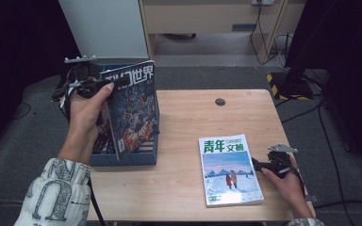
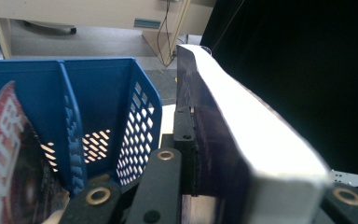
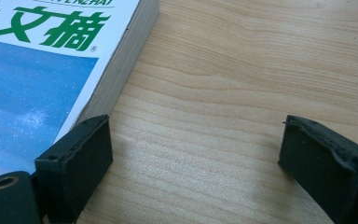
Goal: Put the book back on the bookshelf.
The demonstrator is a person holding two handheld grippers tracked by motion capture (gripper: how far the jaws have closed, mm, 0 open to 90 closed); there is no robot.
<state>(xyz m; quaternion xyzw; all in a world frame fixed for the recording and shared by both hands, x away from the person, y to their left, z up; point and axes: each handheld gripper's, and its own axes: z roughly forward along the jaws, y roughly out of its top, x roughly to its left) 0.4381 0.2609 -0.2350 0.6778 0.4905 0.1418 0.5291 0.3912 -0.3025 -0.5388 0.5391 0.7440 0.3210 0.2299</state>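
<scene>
My left gripper is shut on a dark-covered magazine, held upright over the blue file rack. In the left gripper view the jaws of the left gripper clamp the magazine's thick white page edge, with the rack to its left. A second magazine, with a green title and a snowy blue picture, lies flat on the wooden table. My right gripper rests open beside its right edge. In the right gripper view the right gripper has only bare wood between its jaws, and its left pad sits against that magazine.
Another magazine with a red cover stands in the rack's nearer slot. The rack sits at the table's left edge. A round cable hole marks the far middle of the table. Beyond the table stand a cabinet and a dark curtain.
</scene>
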